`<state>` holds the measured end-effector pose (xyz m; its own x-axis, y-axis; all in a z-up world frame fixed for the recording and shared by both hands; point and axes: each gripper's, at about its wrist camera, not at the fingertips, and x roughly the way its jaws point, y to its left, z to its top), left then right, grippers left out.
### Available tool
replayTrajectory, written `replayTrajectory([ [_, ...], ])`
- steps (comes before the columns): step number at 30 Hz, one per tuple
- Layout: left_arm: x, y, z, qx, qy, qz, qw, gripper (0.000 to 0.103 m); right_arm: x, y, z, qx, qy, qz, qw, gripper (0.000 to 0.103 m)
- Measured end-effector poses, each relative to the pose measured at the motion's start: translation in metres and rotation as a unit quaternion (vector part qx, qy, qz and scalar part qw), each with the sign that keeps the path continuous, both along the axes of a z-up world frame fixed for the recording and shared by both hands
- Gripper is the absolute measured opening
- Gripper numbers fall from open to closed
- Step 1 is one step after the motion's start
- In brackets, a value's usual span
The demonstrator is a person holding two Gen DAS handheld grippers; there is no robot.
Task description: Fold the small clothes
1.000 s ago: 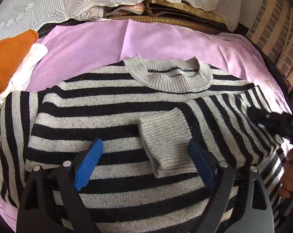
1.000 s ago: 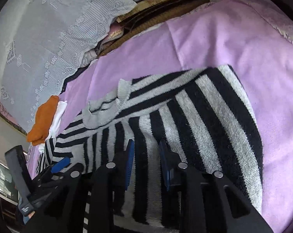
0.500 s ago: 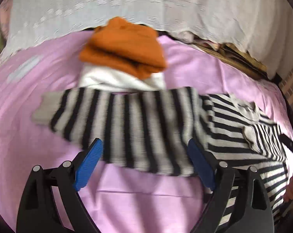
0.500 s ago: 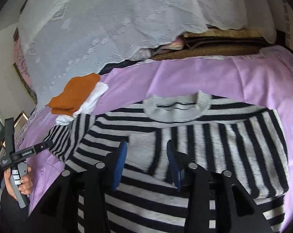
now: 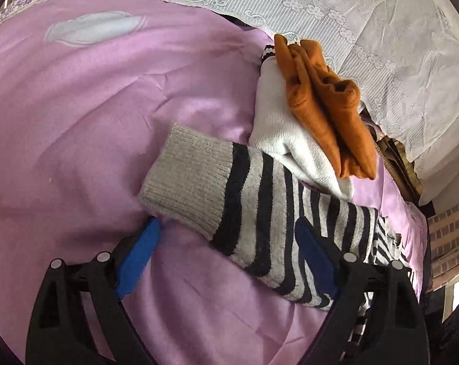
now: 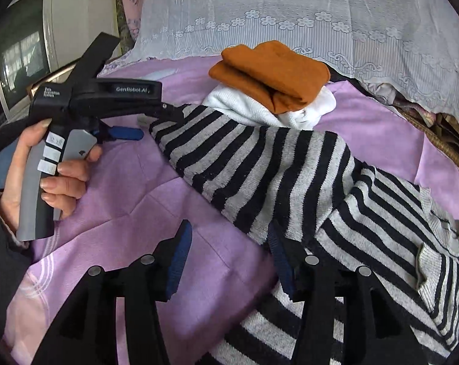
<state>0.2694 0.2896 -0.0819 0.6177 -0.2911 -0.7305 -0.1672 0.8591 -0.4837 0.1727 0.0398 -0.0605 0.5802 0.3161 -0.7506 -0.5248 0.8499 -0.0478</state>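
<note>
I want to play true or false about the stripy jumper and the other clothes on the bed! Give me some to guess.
1. The orange garment lies on top of the white one. True.
2. The striped sweater's sleeve ends in a plain grey cuff. True.
3. The bed cover is green. False: it is pink-purple.
4. The right gripper is clamped on the sleeve. False: its fingers stand apart and are opening, with only the bed cover between them.
5. The left gripper has blue fingers. True.
6. The sleeve is already folded across the sweater's chest. False: it stretches out sideways.
</note>
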Motion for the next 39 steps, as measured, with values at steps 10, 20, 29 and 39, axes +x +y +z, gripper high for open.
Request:
replayTrajectory([
  [10, 0.006, 0.028, -0.01, -0.068, -0.012, 0.021, 0.9974, 0.019, 0.019, 0.048, -0.018, -0.061, -0.009, 0.009, 0.998, 0.057],
  [20, -0.004, 0.015, 0.014, -0.041, -0.047, 0.008, 0.998, 0.008, 0.027, 0.076, -0.016, -0.08, -0.032, 0.005, 0.996, 0.011],
  [29, -0.04, -0.075, 0.107, 0.061, -0.161, -0.076, 0.9821, 0.007, 0.019, -0.014, 0.034, 0.123, 0.011, -0.013, 0.992, 0.014],
  [39, -0.056, -0.212, 0.129, 0.142, -0.207, -0.193, 0.9487, 0.007, 0.016, -0.206, 0.057, 0.413, 0.085, -0.106, 0.9, 0.054],
])
